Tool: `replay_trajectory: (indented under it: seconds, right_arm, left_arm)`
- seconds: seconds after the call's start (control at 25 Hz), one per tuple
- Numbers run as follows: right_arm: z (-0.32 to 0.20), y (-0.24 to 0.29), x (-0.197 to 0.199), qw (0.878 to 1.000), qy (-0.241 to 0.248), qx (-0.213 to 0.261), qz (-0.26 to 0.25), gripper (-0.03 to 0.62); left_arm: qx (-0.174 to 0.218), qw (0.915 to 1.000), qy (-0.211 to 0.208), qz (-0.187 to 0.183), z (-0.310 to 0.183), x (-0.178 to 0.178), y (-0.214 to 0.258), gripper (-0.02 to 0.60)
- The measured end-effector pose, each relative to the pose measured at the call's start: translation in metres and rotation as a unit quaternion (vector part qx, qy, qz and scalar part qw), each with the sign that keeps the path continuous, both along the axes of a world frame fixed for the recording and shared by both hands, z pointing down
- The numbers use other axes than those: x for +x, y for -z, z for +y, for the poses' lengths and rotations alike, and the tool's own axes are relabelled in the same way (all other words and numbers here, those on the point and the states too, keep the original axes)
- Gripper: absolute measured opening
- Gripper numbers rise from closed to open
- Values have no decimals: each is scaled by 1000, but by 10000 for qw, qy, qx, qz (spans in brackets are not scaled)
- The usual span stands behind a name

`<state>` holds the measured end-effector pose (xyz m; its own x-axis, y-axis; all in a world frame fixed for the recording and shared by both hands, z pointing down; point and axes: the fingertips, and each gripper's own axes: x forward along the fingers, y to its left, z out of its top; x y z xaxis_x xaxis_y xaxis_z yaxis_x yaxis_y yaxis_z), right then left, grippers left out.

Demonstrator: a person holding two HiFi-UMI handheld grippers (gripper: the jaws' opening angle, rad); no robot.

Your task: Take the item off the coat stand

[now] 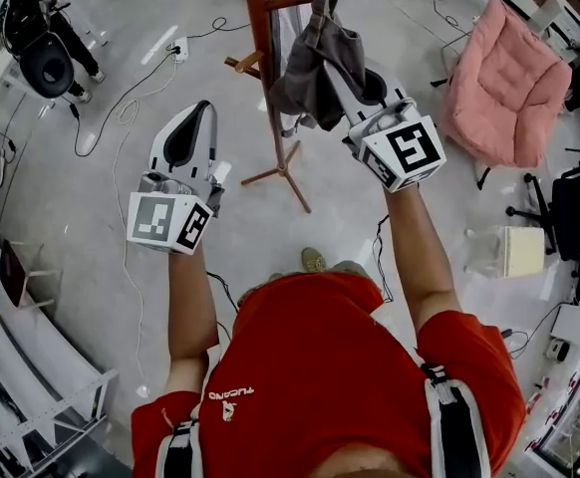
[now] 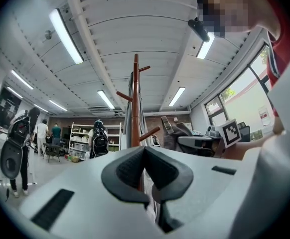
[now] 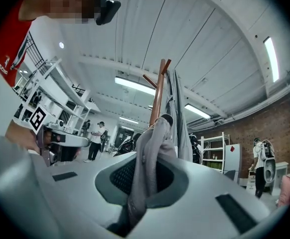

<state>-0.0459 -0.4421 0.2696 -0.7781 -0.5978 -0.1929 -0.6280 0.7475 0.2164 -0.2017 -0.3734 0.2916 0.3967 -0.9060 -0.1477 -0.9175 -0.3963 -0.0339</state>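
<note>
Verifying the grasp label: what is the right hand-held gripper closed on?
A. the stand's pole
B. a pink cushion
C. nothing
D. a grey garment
D: in the right gripper view, the jaws of the right hand-held gripper pinch the grey garment, which hangs on the stand.

The coat stand [image 1: 260,18] runs past the head view's top edge.
</note>
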Motion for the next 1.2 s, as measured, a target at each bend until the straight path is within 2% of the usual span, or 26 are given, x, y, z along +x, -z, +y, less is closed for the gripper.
replay_trajectory:
  seconds: [0.28,0.6,1.2]
  right_arm:
    - [48,-5,11,9999,-68,31,93,35]
    - [90,-33,14,9995,-68,-295,-9,34]
    - [118,-42,23,9991,-276,-324,47,34]
  left_arm:
    - [137,9998,-68,110,26,1,5,9]
    - [175,9994,-90,270,46,-8,5,9]
    - [240,9986,-408,219,57,6,8,9]
